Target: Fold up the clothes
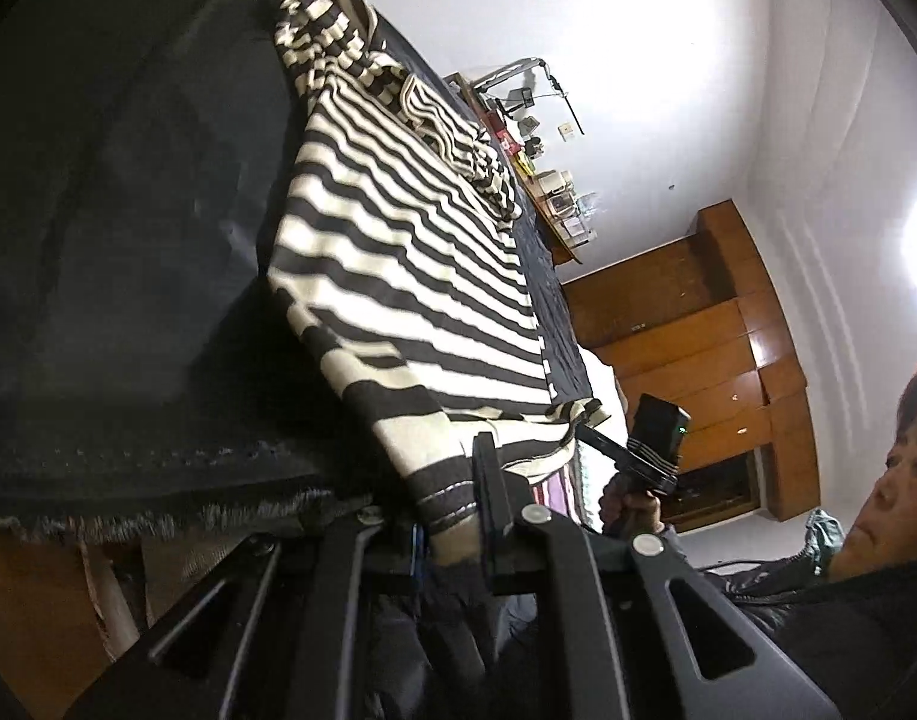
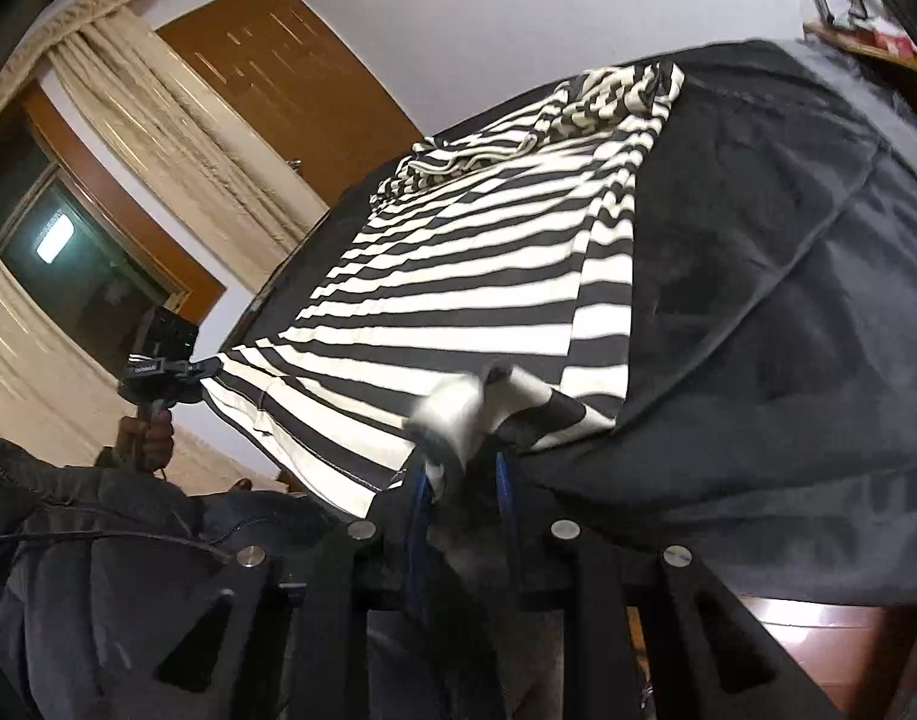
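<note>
Lying across a dark fabric-covered table, the black-and-cream striped knit garment had its near hem lifted at two corners. The left wrist view alone showed a cluttered wooden shelf and wooden wardrobe; the right wrist view alone showed beige curtains and a dark window. The left gripper was clenched on one hem corner, the right gripper on the other, though blur smeared that grip. Bare dark cloth stretched wide beside the garment. Its far sleeves lay bunched, hard to read.
</note>
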{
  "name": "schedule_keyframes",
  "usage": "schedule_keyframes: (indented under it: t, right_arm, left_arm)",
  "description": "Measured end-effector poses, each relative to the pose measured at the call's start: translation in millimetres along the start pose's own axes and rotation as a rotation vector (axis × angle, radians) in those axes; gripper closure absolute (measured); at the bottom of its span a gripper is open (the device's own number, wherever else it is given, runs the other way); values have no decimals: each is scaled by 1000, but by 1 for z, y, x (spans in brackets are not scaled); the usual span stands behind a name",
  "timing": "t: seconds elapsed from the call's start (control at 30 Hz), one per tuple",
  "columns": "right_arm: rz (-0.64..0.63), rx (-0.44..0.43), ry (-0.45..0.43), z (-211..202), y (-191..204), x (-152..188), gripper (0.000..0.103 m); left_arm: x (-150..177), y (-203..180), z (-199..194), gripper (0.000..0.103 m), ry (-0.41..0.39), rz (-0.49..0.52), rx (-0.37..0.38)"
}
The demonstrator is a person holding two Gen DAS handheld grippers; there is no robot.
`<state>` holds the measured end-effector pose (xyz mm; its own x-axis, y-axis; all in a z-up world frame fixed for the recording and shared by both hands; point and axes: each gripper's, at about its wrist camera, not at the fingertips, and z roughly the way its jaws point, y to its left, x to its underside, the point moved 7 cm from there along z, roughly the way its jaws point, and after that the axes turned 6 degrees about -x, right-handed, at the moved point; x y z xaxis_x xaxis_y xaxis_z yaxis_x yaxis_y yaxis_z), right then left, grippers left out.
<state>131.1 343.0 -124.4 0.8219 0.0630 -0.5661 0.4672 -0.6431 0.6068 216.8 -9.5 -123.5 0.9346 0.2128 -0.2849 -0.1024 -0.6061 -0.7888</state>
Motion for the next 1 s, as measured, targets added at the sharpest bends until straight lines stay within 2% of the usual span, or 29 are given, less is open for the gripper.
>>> schedule_keyframes:
  t: [0.17, 0.23, 0.27, 0.3, 0.33, 0.47, 0.6, 0.73, 0.83, 0.87, 0.93, 1.0]
  right_arm:
    - [52, -30, 5, 5, -7, 1, 72]
    - [69, -52, -8, 4, -6, -1, 63]
    - [77, -65, -17, 3, -5, -2, 50]
    - [84, -74, -25, 3, -4, -4, 43]
    - [89, -79, -30, 2, -4, -5, 42]
    - [114, -95, -45, 2, -5, -8, 42]
    - [58, -49, -15, 7, 3, -9, 42]
    - [30, -63, 5, 9, 7, -5, 42]
    - [25, -60, 11, 9, 7, -4, 42]
    - [20, -52, 16, 10, 7, -4, 42]
    - [7, -29, 25, 11, 8, -5, 42]
    - [-9, 4, 38, 13, 9, -6, 48]
  left_arm:
    - [15, 4, 3, 89, 8, -26, -4]
    - [18, 6, 3, 89, 6, -37, -8]
    - [20, 6, 3, 89, 5, -40, -11]
    - [21, 4, 2, 89, 7, -36, -12]
    - [22, 3, 1, 86, 9, -31, -14]
    - [25, -4, -5, 86, -5, -3, -34]
    - [26, 0, -1, 86, 5, 2, -60]
    - [22, 4, 13, 84, 27, 21, -102]
    - [15, 11, 25, 66, 40, 20, -155]
    - [12, 12, 27, 62, 39, 10, -147]
    - [6, 12, 29, 59, 33, -10, -119]
    - [1, 11, 31, 58, 24, 3, -132]
